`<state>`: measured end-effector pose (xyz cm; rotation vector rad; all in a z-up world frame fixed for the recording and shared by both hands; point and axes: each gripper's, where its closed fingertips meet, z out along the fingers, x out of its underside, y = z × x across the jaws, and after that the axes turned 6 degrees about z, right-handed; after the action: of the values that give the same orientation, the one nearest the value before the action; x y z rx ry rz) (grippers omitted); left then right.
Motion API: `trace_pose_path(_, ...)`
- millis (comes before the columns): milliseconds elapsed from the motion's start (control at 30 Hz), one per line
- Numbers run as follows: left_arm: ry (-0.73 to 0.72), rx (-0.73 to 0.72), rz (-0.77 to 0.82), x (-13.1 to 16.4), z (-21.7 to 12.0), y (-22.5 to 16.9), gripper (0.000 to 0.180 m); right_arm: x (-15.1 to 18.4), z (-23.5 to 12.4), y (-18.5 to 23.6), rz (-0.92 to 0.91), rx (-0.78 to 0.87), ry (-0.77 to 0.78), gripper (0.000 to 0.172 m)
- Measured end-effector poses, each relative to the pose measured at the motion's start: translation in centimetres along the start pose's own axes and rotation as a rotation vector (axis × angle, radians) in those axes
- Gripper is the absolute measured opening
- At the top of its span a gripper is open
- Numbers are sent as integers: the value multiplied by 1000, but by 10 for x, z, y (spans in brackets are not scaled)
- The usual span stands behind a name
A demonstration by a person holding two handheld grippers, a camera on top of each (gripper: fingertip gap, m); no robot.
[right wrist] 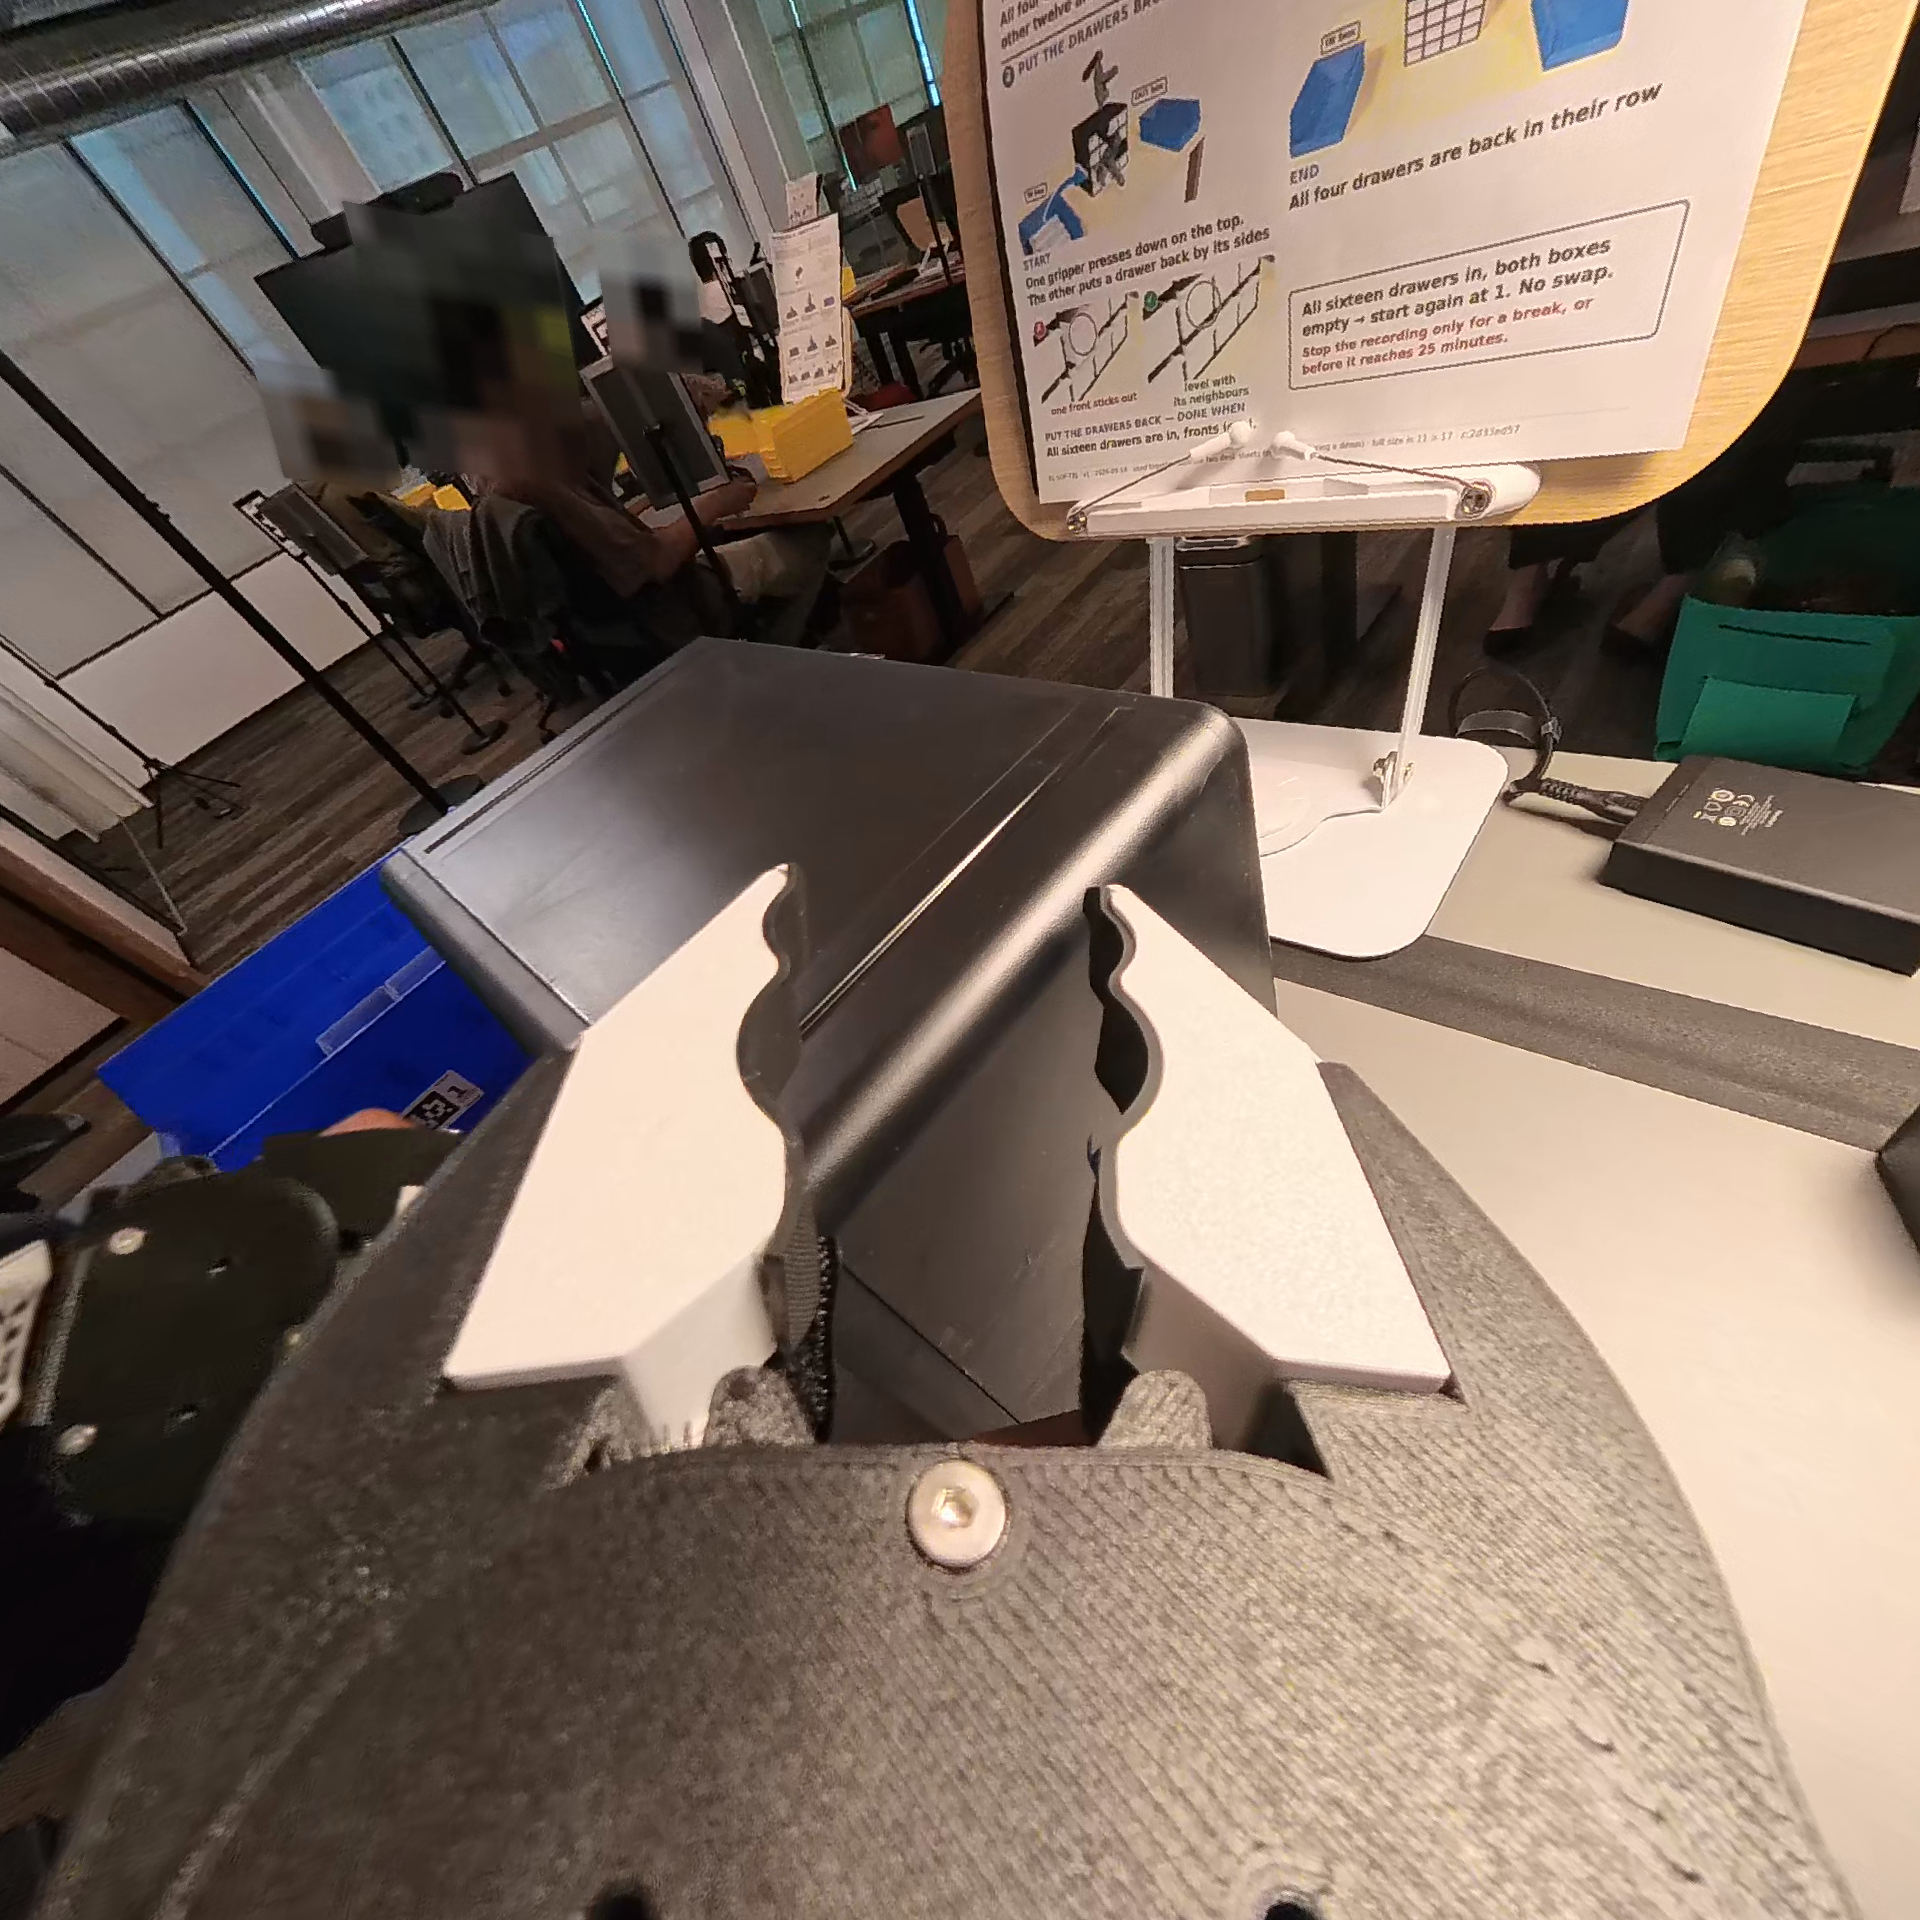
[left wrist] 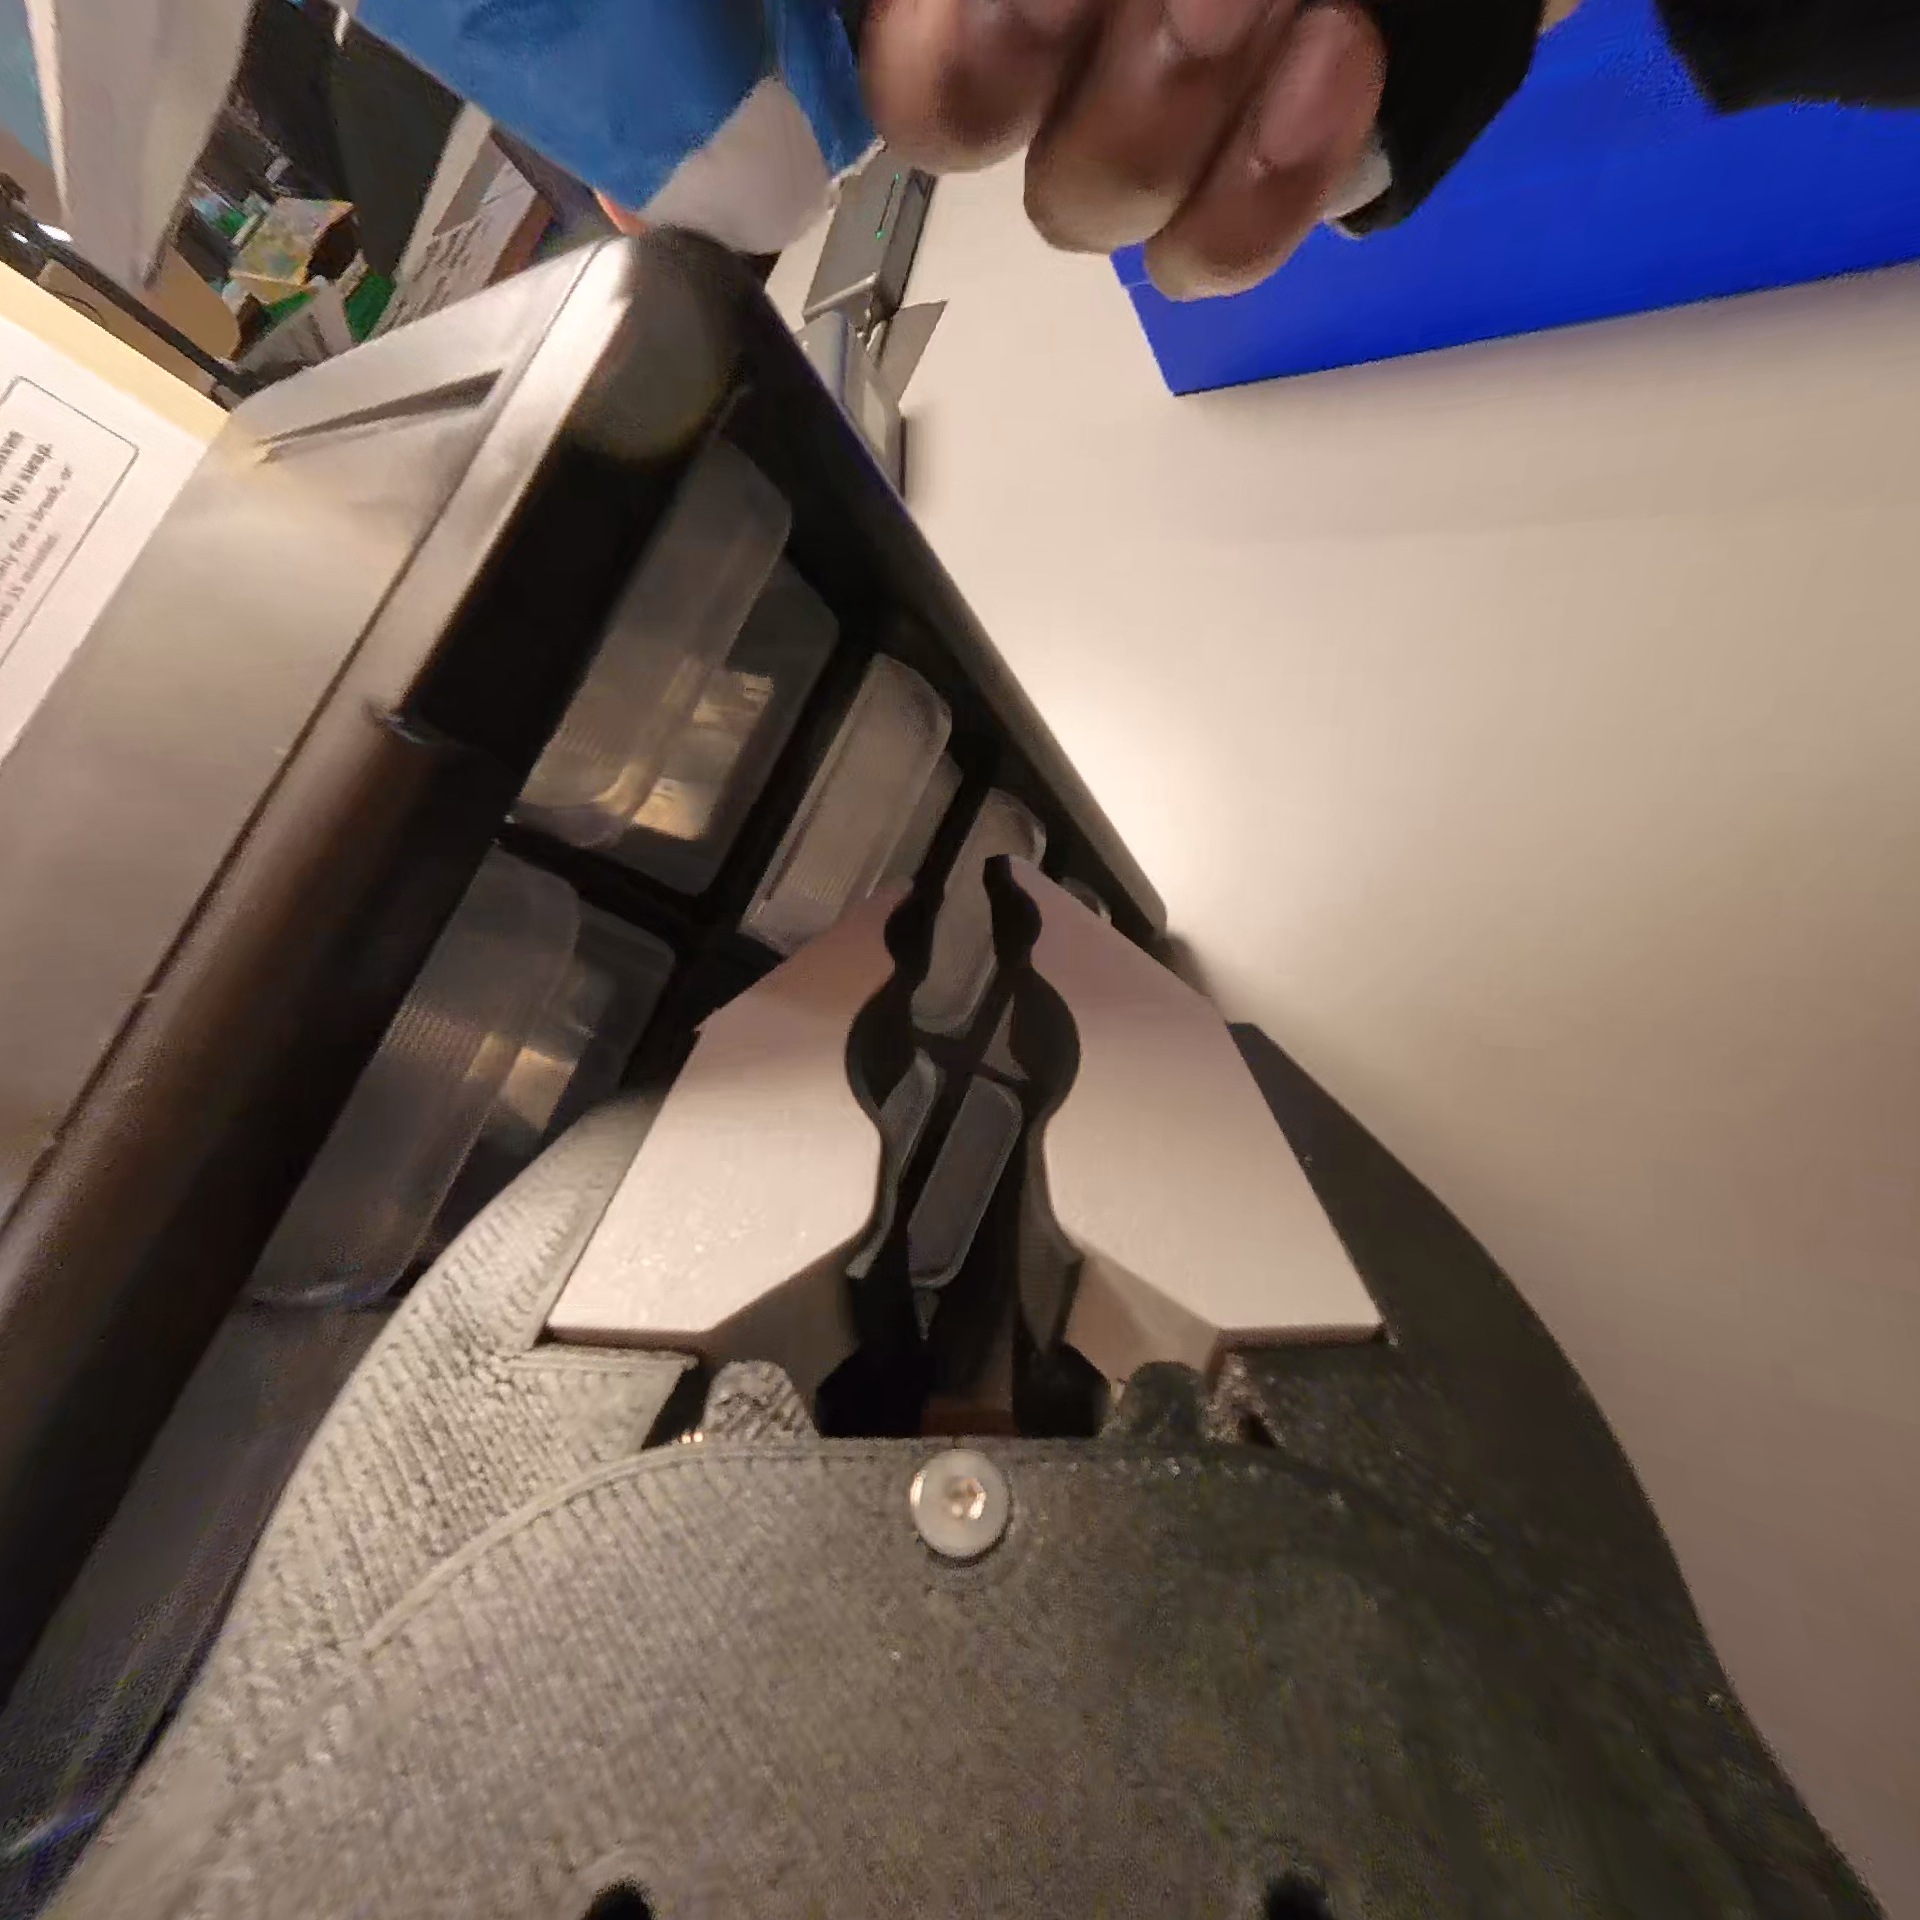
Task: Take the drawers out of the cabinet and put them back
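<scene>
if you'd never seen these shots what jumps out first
The black cabinet fills the middle of both views, its clear drawers showing in the left wrist view. There the left claw is closed on the handle of the drawer by the cabinet's edge, with a hand above. In the right wrist view the right claw sits open on the cabinet top, an instruction sheet on a stand behind.

Your left wrist view: warm dim light, heavy motion blur on hand (left wrist: 1132, 125) and translucent plastic drawers (left wrist: 686, 686). Your right wrist view: sharp, daylight from far windows (right wrist: 312, 156), sheen on black plastic cabinet top (right wrist: 831, 831), strong edge distortion.
</scene>
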<state>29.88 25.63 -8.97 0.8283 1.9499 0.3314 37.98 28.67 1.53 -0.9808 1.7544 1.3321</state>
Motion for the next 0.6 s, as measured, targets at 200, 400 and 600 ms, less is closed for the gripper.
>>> trace_pose_path(200,-50,29,-65,2,-19,-11,25,1,-1,1,-8,0,3,57)
trace_pose_path(400,-17,10,-142,36,-103,-2,39,1,0,1,-4,-9,7,57)
trace_pose_path(600,230,-139,-121,112,-217,48,47,5,0,-3,-6,-4,22,57)
